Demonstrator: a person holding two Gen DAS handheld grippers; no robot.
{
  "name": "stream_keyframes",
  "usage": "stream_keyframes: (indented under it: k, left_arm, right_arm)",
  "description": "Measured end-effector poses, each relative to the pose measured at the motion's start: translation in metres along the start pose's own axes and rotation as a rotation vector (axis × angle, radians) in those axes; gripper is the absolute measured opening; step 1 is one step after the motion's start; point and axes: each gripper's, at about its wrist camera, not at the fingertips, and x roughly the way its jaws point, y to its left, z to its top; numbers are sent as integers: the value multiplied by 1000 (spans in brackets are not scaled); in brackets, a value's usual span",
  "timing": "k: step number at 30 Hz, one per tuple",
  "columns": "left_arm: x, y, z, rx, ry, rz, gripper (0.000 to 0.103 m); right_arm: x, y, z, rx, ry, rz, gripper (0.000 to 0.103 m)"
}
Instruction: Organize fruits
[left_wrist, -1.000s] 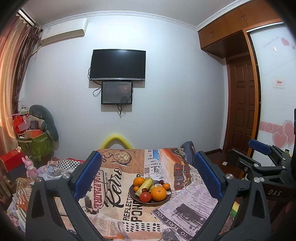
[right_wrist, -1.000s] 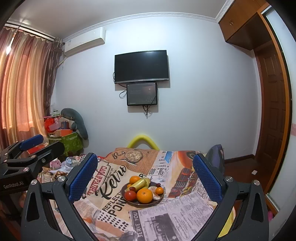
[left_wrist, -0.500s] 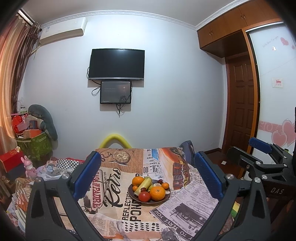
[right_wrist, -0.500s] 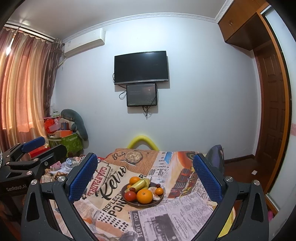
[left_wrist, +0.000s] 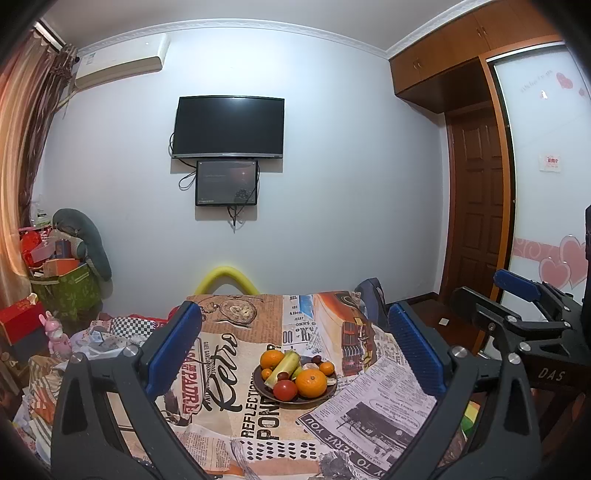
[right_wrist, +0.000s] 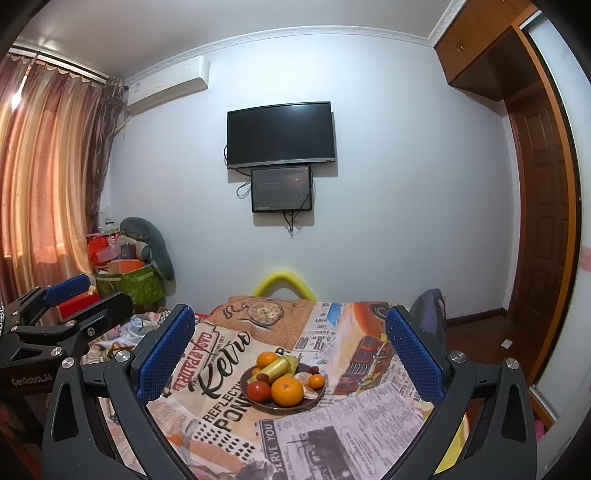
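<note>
Both grippers held up off the table, level, pointing across it at the far wall. Left gripper (left_wrist: 295, 350) with jaws spread wide, nothing between the blue pads, fruit bowl framed right in the gap. Right gripper (right_wrist: 290, 350) same deal: jaws wide, gripping nothing, bowl sitting between the fingers in its view too. Side by side and apart, each catching the other at the edge of its own view.

Dark bowl (left_wrist: 328, 392) of fruit near the middle of the table, well ahead of both sets of fingertips, not touched. Inside: big orange (left_wrist: 311, 383) at the front, red tomato (left_wrist: 285, 390) touching it on the left, another orange (left_wrist: 271, 359) at the back, a smaller one (left_wrist: 326, 368) on the right, a yellow-green long fruit (left_wrist: 282, 366) lying tilted across the middle, plus a couple of small dark red fruits.

Readable stuff: tablecloth (left_wrist: 236, 406) printed newspaper-style with "Retro", "CASA PADRE", "REFLECTION", "POND" and "YOU TO SERVE". "DAS" on the right gripper's body as seen from the left, "GenRobot.AI" on the left gripper's body as seen from the right. Wall TV (left_wrist: 229, 127) dark, logo too small to read.
</note>
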Motion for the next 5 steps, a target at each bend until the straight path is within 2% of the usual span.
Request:
stream_keyframes:
  k: [5]
  left_arm:
    - [0, 1, 1, -6, 2, -7, 102]
  right_arm:
    - [0, 0, 0, -1, 0, 0, 103]
